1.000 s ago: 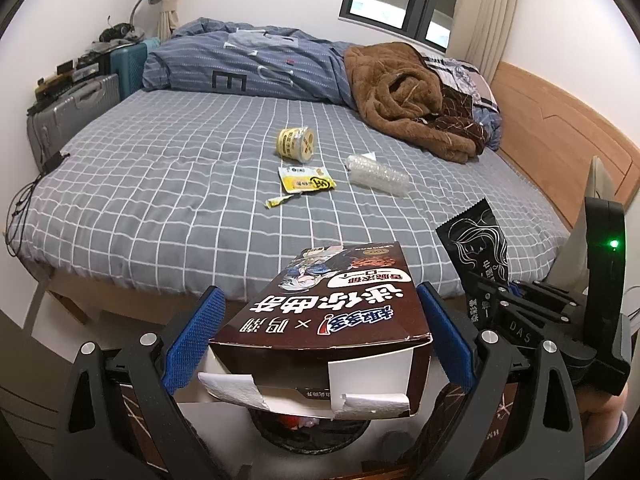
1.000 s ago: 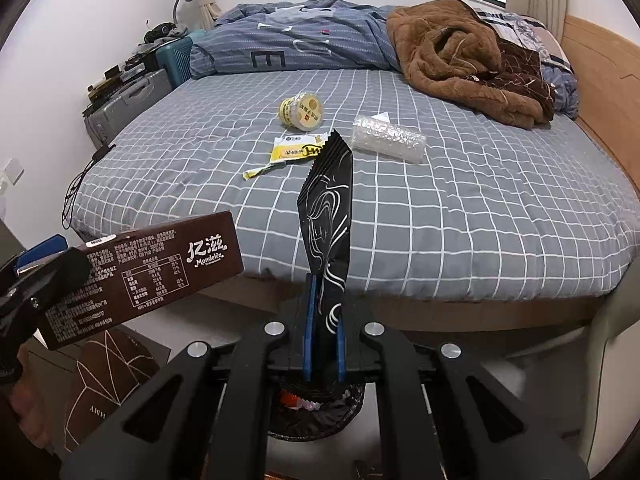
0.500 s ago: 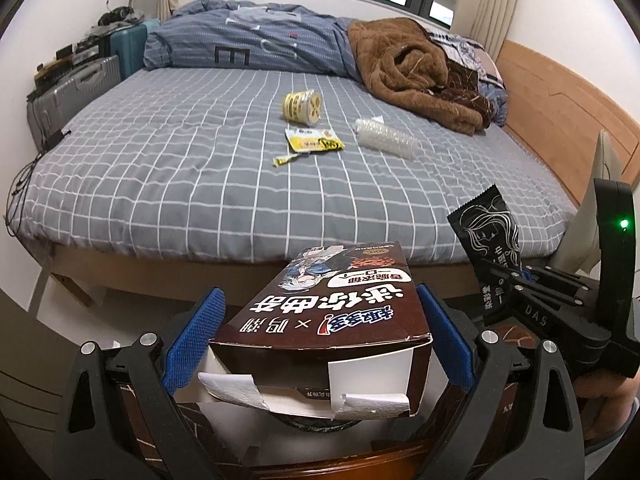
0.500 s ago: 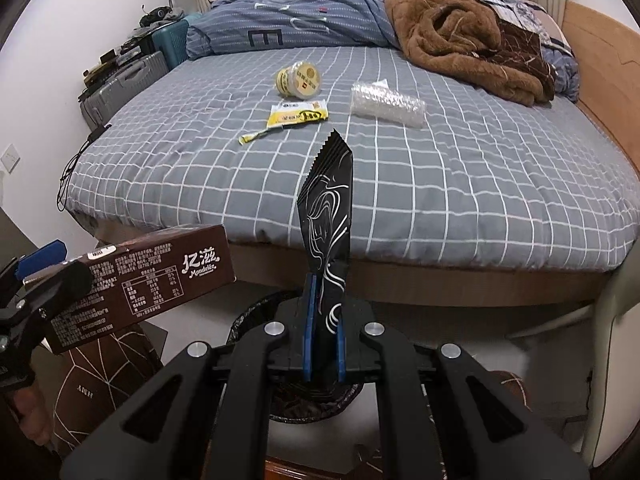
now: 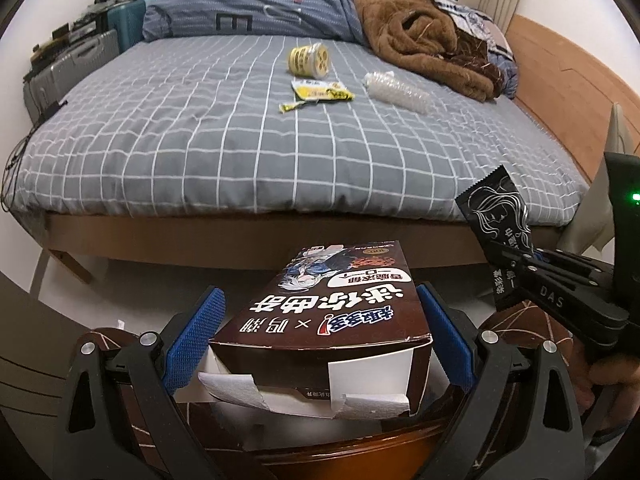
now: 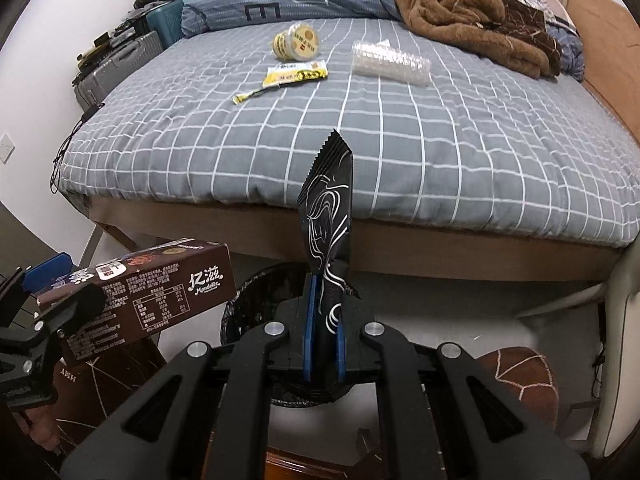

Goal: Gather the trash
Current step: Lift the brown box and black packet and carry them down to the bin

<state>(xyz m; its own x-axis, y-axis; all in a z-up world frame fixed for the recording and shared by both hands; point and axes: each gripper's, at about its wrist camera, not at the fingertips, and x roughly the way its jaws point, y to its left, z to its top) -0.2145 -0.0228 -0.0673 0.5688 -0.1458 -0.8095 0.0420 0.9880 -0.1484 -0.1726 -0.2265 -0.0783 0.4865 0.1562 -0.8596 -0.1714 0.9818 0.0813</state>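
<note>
Cardboard biscuit box is riding clamped in my left gripper, black wrapper pinched in my right gripper; releasing off-centre over the bin risks the box catching its rim.

Lowered: left gripper with brown box, right gripper with black wrapper; bin now exposed at lower centre.

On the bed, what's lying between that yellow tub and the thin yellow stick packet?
A flat yellow sachet lies between the yellow tub and the stick packet, nearly touching the stick's end. The right wrist view shows it best.
</note>
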